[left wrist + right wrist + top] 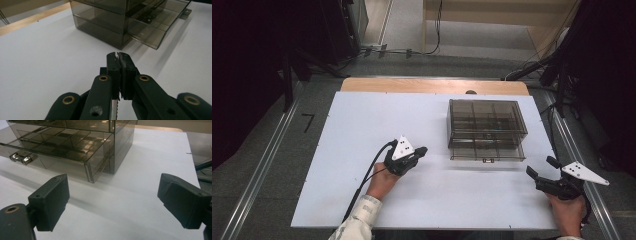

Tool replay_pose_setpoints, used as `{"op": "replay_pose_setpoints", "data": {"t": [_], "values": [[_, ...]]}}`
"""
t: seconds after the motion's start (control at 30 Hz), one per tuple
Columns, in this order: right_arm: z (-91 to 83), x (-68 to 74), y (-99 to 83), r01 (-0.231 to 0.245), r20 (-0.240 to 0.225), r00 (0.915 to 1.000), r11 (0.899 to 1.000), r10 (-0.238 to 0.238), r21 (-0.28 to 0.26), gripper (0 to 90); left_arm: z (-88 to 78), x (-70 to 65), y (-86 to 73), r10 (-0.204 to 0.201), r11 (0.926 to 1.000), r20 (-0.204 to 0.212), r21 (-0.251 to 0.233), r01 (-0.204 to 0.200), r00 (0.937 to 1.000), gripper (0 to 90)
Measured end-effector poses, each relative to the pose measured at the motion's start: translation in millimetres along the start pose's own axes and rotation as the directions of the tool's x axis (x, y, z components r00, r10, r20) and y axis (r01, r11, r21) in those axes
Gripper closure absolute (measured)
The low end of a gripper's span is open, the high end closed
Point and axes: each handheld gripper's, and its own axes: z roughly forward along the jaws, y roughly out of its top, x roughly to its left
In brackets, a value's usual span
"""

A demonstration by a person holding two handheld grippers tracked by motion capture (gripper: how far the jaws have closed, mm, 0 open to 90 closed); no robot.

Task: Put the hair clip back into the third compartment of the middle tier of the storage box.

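At the left we hold the left gripper (422, 150), matte black with a grey three-cornered plate on top, over the white table (362, 125); its jaws are pressed together with nothing between them, and the left gripper view shows their ridged inner faces meeting. It points toward the drawer box (486, 129), near its left front corner and apart from it.

The drawer box is smoky, see-through plastic, a low rectangular block standing right of the table's middle, its long axis running left to right. Its bottom drawer (487, 150) juts a little toward us. In the right gripper view we see what the high view blurs: a shiny metal handle (23, 158) on the drawer front and thin partitions dividing the drawer into compartments.

At the right edge, the right gripper (539, 167) stands with jaws wide apart, empty, its blocky pads (51, 201) rough-surfaced, aimed toward the box's right front corner.
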Motion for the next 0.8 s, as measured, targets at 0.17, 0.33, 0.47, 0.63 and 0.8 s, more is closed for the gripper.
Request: {"op": "replay_pose_setpoints", "data": {"t": [0.17,0.33,0.47,0.63,0.8], "values": [[0.1,0.0,0.0,0.001,-0.001,1.0000,1.000,-0.001,0.000,9.0,0.6,-3.9,5.3,-0.004,0.9997,0.013,-0.024,0.004,0.9999,88.7],[0.1,0.0,0.0,0.001,-0.001,1.0000,1.000,-0.001,0.000,9.0,3.4,-8.9,10.3,0.006,0.9995,0.029,-0.031,-0.006,0.9996,88.7],[0.1,0.0,0.0,0.001,-0.001,1.0000,1.000,-0.001,0.000,9.0,6.8,-13.0,14.6,0.019,0.9993,0.040,-0.033,-0.018,0.9990,88.7],[0.0,0.0,0.0,0.000,0.000,1.0000,1.000,0.000,0.000,9.0,12.2,-19.1,21.9,0.021,0.9986,0.054,-0.050,-0.019,0.9983,88.7],[0.0,0.0,0.0,-0.001,0.000,1.0000,1.000,0.001,0.000,9.0,18.4,-26.4,30.8,0.035,0.9980,0.069,-0.055,-0.031,0.9970,88.6]]}}
